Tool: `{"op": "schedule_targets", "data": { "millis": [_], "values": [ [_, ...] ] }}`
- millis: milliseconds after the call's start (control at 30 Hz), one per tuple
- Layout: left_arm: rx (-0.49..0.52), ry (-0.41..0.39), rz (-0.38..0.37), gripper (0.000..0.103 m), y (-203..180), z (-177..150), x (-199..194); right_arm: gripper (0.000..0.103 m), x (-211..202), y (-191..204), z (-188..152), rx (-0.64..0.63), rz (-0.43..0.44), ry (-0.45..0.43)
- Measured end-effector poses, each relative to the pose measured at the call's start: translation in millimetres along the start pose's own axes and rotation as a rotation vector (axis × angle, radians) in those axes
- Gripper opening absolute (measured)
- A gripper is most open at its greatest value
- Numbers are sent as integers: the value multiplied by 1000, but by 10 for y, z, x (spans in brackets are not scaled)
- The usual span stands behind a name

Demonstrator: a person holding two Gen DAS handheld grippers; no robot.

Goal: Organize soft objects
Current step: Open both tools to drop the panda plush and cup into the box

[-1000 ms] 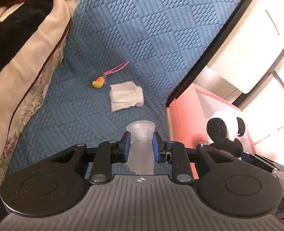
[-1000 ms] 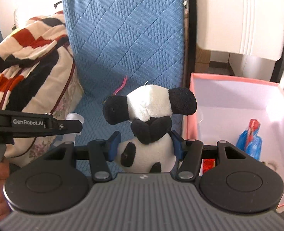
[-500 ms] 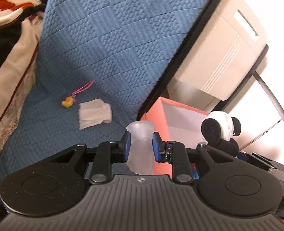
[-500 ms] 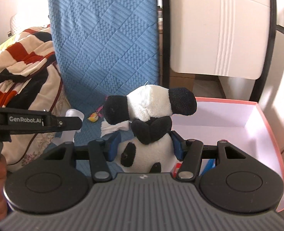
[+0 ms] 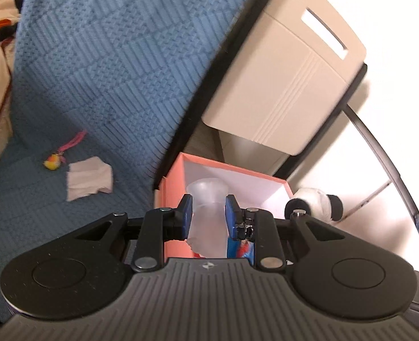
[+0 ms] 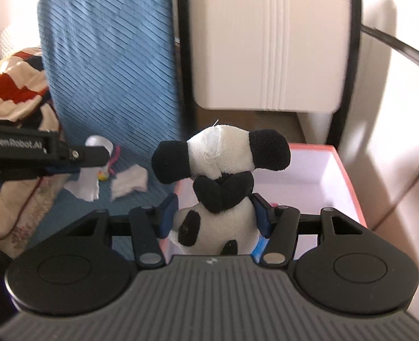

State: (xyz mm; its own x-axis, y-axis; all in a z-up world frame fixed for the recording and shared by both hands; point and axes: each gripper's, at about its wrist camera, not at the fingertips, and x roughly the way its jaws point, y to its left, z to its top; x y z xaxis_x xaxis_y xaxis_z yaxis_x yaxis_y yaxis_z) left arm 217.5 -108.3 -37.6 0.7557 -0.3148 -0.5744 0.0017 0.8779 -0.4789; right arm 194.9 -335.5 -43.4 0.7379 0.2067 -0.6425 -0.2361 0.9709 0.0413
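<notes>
From the left wrist view, the left hand-held gripper [image 5: 206, 217] is closed on a frosted soft cup [image 5: 207, 213], its blue pads pinching the narrow waist below the flared rim, which keeps the floppy piece from sliding out. The cup hangs over the near left corner of the pink box [image 5: 173, 190], which sits on the floor just right of the blue quilted bed cover [image 5: 101, 56]; that position looks chosen for a drop into the box. Something red and blue lies inside the box behind the pads, too hidden to name. Far left on the bed cover rest a white folded cloth [image 5: 88, 177] and, just beyond it, a small yellow toy with a pink cord [image 5: 54, 162], both apparently not yet collected. At the right edge the panda plush [image 5: 317, 201] shows, carried by the other tool.

From the right wrist view, the right hand-held gripper [image 6: 213, 216] is clamped on the panda plush [image 6: 221, 182] across its white body, upside down, limbs and head bulging free above the pads. It hovers above the near wall of the pink box [image 6: 348, 176], likely for release there. At left, the left hand-held gripper [image 6: 67, 156] and its cup [image 6: 91, 170] sit over the bed's edge, near the cloth [image 6: 130, 180]. A beige cabinet [image 6: 266, 42] stands behind the box.
</notes>
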Motion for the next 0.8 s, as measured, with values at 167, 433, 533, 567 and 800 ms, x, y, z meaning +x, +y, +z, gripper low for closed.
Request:
{"op": "schedule_targets", "data": {
  "millis": [167,433,533,567,800],
  "values": [
    [43,45,7,29,-192,-116,196,59,71,-267,-176,2,-18,51],
    [78,137,26,29,-358,-377,645,59,323,-645,-428,48,-64,147],
    [77,169,42,29,-356,-454,813,59,407,-748,-500,64,-69,174],
    [69,183,45,29,-348,-481,874,59,437,-778,-528,64,-73,181],
    [91,248,67,29,-347,-626,1154,61,614,-907,-633,85,-76,217]
  ]
}}
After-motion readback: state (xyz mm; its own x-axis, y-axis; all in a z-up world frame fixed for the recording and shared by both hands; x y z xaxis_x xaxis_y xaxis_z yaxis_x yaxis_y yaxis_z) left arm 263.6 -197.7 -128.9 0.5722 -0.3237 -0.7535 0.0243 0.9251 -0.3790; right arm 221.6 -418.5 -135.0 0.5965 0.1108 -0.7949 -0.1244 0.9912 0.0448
